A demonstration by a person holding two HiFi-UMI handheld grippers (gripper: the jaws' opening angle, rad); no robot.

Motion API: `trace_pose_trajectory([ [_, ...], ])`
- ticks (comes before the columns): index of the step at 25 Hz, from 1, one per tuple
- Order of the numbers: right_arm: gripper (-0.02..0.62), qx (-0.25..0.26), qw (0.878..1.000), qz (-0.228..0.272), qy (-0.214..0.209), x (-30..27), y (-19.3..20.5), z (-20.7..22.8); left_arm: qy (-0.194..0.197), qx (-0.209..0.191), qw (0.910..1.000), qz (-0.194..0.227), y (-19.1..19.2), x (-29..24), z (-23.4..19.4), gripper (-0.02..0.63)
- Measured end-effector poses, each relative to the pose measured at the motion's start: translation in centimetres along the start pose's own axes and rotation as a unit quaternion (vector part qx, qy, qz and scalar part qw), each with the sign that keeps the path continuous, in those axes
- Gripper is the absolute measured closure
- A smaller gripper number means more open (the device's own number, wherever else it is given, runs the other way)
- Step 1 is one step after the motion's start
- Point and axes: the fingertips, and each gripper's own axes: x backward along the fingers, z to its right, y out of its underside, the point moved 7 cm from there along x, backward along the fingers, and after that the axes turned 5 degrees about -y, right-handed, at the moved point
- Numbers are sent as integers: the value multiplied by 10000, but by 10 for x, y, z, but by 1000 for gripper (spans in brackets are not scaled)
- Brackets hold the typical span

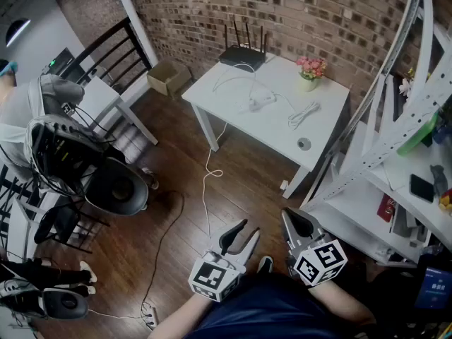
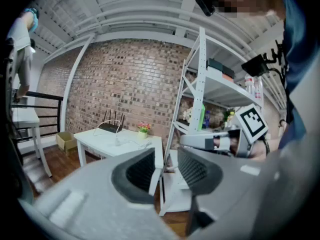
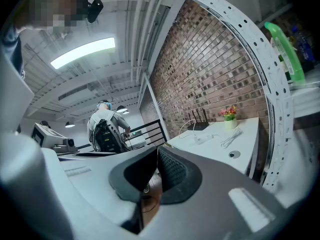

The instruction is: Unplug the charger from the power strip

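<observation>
White table (image 1: 265, 129), black router (image 1: 242, 56) and pink flowers (image 1: 311, 66) on it, cardboard box (image 1: 168, 77) by brick wall (image 1: 318, 9)

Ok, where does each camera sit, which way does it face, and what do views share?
Head view: on the person's head, looking steeply down at the floor and white table; both hand-held grippers, left and right, show at bottom.
Left gripper view: rides the left hand-held gripper, facing the table past open jaws; the right one shows at right.
Right gripper view: rides the right hand-held gripper, facing the table past shut jaws.
Shared: all three show the table and flower pot.
</observation>
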Motion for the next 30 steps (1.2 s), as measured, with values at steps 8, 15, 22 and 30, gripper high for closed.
trace_pose_trajectory([
  [8, 583, 62, 9999, 10, -117, 13, -3, 15, -241, 44, 9997, -24, 6, -3, 20, 462],
  [15, 583, 272, 9994, -50, -198, 2, -5, 19, -285, 105, 9995, -43, 7, -15, 13, 462],
  [22, 583, 549, 9984, 44, 162, -15, -20, 42, -8, 161, 9999, 9, 1, -53, -7, 462],
  [30, 583, 559, 9968, -171, 551, -76, -23, 80, 214, 297, 9992, -132, -7, -106, -64, 462],
])
